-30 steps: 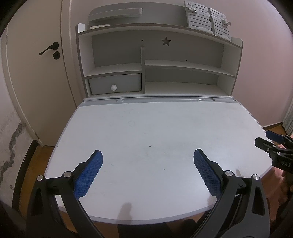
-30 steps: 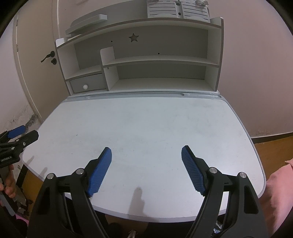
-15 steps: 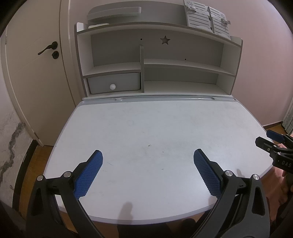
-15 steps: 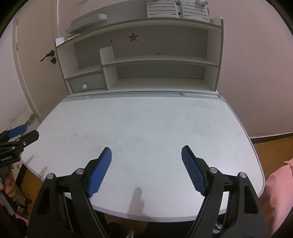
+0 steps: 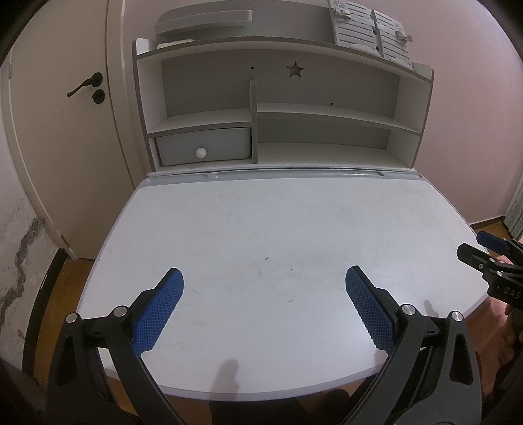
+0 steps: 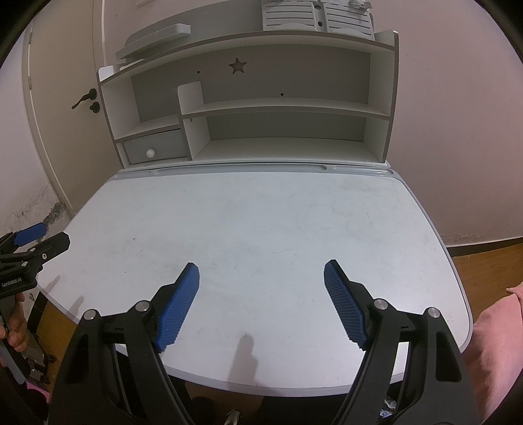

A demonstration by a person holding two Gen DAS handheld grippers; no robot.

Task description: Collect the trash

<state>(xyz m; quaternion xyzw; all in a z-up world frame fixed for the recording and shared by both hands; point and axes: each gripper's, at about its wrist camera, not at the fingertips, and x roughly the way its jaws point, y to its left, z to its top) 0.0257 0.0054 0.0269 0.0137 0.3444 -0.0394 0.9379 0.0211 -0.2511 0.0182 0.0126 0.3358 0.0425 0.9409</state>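
Hovering over the near edge of a pale desk [image 5: 261, 229], the left gripper [image 5: 263, 309] is holding its two blue-padded fingers [image 5: 157, 315] spread wide, with nothing between them and only bare desktop showing below. The right gripper [image 6: 261, 304] is hanging over the same desk, its fingers [image 6: 343, 304] likewise spread apart and gripping nothing. Each gripper is peeking into the other's view: the right one is showing at the far right edge of the left camera [image 5: 490, 271], and the left one at the far left edge of the right camera [image 6: 29, 255], with part of a hand [image 6: 13, 327] wrapping its handle.

No trash is showing anywhere in either view, so where it is lying I cannot tell; the desktop is carrying only faint scuffs and a few tiny dark specks [image 5: 266, 258] (too small to make out).

A shelf unit [image 5: 281, 108] is standing at the back of the desk, with a star cut-out [image 5: 295, 69] in its back panel and a small grey drawer [image 5: 202, 145] with a round white knob [image 5: 201, 152] sitting in the lower left compartment. Slatted grey items [image 5: 369, 29] are resting on top of the unit. A door [image 5: 62, 130] with a dark handle [image 5: 84, 84] is standing to the left, beside a cracked patch of wall [image 5: 19, 261]. A pink sleeve [image 6: 497, 333] is showing at the lower right of the right camera.
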